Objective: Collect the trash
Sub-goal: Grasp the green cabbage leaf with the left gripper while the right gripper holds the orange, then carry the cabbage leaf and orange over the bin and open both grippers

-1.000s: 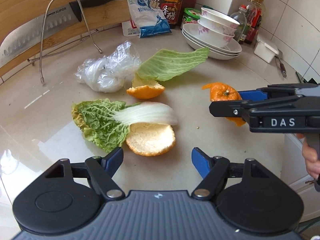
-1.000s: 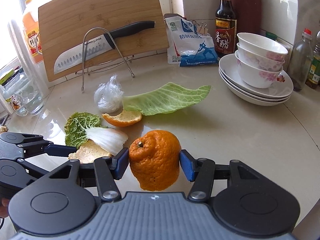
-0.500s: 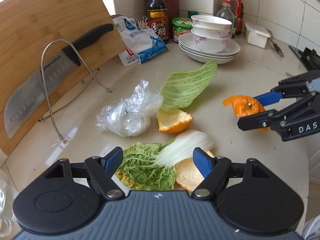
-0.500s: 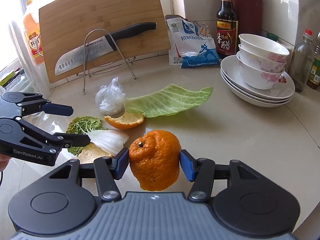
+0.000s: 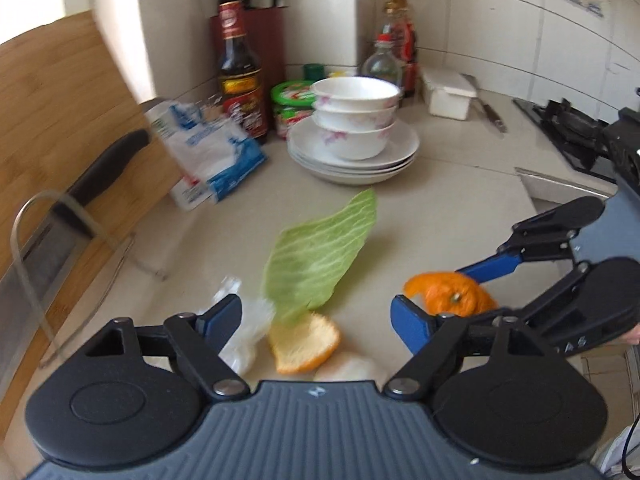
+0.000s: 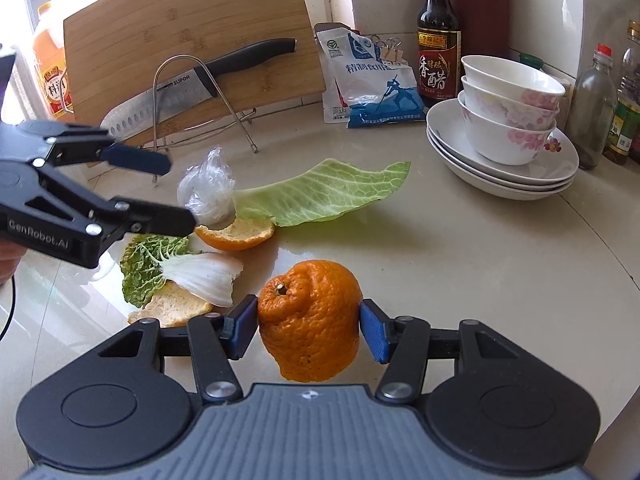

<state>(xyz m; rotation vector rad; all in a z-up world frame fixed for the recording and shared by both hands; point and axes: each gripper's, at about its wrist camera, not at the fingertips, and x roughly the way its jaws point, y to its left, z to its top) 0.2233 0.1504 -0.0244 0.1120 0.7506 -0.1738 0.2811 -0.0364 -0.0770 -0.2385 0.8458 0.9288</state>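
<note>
My right gripper [image 6: 309, 326] is shut on a big piece of orange peel [image 6: 310, 320] and holds it above the counter; it also shows in the left wrist view [image 5: 454, 298]. My left gripper [image 5: 318, 322] is open and empty, hovering over the scraps; it shows in the right wrist view [image 6: 170, 196] too. On the counter lie a crumpled plastic bag [image 6: 208, 190], a flat cabbage leaf [image 6: 324, 196], an orange peel half [image 6: 236, 234], a curly napa cabbage leaf [image 6: 176, 266] and another peel [image 6: 172, 310].
A stack of bowls on plates [image 6: 508, 136] stands at the right, with bottles [image 6: 438, 36] and a salt bag [image 6: 372, 84] behind. A knife on a wire rack [image 6: 192, 84] leans against a cutting board [image 6: 192, 36]. A stove [image 5: 576, 128] lies far right.
My left gripper has risen and swung right over the scraps, now above the plastic bag and peel half. My right gripper still holds the orange peel in the same place.
</note>
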